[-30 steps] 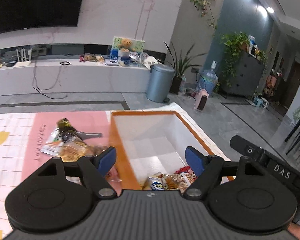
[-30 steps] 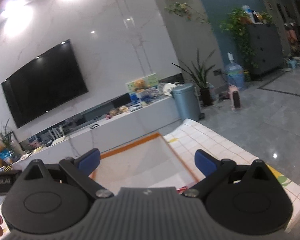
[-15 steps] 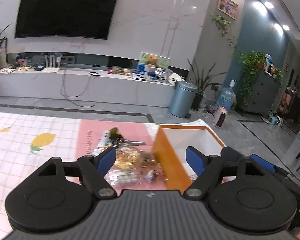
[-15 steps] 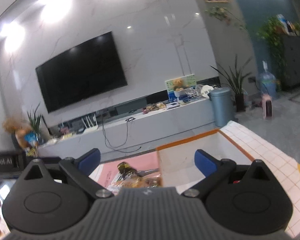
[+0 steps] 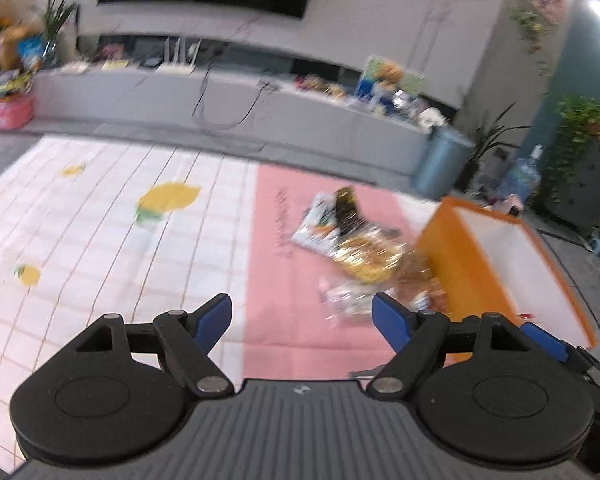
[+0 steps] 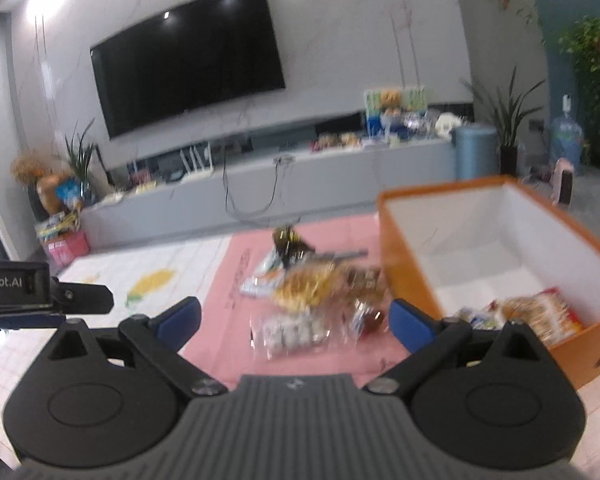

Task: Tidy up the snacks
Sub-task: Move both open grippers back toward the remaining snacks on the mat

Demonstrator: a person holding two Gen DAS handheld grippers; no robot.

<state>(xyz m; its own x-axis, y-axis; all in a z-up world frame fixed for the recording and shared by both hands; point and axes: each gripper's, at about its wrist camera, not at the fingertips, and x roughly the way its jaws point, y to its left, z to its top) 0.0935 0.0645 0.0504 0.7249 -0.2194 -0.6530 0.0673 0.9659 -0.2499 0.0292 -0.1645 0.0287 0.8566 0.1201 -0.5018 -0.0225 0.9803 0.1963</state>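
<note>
A heap of snack packets [image 5: 356, 248] lies on the pink part of the table mat, just left of an orange box [image 5: 448, 264] with a white inside. In the right wrist view the heap [image 6: 312, 292] sits ahead of my fingers and the box [image 6: 404, 248] holds a few packets [image 6: 540, 316] in its near corner. My left gripper [image 5: 302, 318] is open and empty, above the mat to the near left of the heap. My right gripper [image 6: 294, 320] is open and empty, just short of a clear packet [image 6: 288, 336].
The white tablecloth with lemon prints [image 5: 168, 196] stretches to the left. The left gripper's body [image 6: 16, 288] shows at the left edge of the right wrist view. Behind the table are a TV bench [image 6: 260, 184], a bin [image 6: 474, 148] and plants.
Both grippers have swung left, away from the box and towards the heap of snacks. Both stayed open and empty.
</note>
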